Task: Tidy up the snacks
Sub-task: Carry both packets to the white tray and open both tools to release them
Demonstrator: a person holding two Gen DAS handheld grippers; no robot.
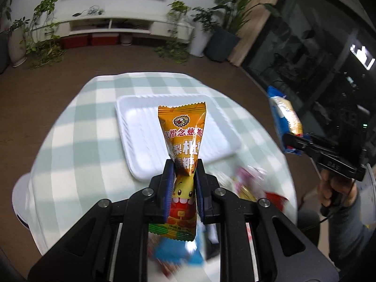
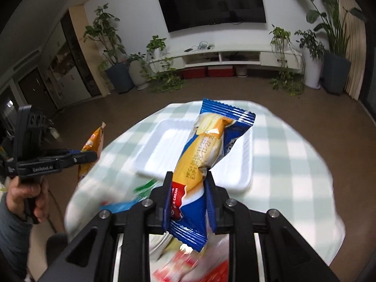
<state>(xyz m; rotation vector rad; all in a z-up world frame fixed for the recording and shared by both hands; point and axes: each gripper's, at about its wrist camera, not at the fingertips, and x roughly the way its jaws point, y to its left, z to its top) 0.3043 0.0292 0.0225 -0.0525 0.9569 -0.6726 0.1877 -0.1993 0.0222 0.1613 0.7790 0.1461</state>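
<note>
Holding one snack in each hand-held gripper, you have both wrappers pinched near their lower half so the long upper part stands free ahead of the fingers. Your left hand-held gripper is clamped tight on the orange candy packet, its crimped top edge pointing up and away over the white foam tray. Your right hand-held gripper is closed on the blue and yellow cream biscuit pack, which leans to the right above the same tray.

Gripping each wrapper across its narrow width, low down, leaves you a clear length to lay into the tray first; it also keeps the fingers away from the tray floor when you let go, as I judge it.

The tray sits empty near the middle of the table, on the green-and-white checked cloth. Both snacks are in the air above it, not touching it. The remaining snacks lie in a loose, blurred pile at the near edge of the table, just under your grippers; I cannot tell them apart.

From the left wrist view your right hand shows at the right edge, well apart from the left gripper, so the two packs should not collide if you lower them side by side.
</note>
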